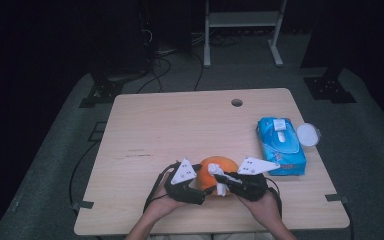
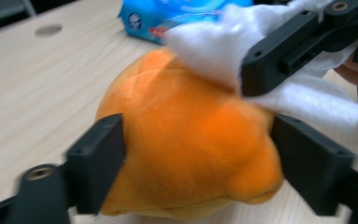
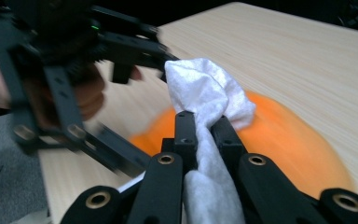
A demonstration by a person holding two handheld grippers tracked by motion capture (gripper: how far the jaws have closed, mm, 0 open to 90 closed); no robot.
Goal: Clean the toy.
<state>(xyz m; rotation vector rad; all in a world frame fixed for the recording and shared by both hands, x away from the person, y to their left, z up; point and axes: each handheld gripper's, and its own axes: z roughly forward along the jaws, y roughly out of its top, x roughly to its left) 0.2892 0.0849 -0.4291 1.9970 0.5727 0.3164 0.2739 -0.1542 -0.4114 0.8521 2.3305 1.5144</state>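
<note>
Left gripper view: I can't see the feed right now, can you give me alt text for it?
A soft orange plush toy sits on the pale wooden table between the left gripper's two black jaws, which flank its sides. From the upper right, the right gripper presses a white wipe onto the toy's top. A blue wipes pack lies behind.

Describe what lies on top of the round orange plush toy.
A crumpled white wipe, pinched by the right gripper, rests on the orange plush toy. The toy's surface beneath the wipe is hidden.
</note>
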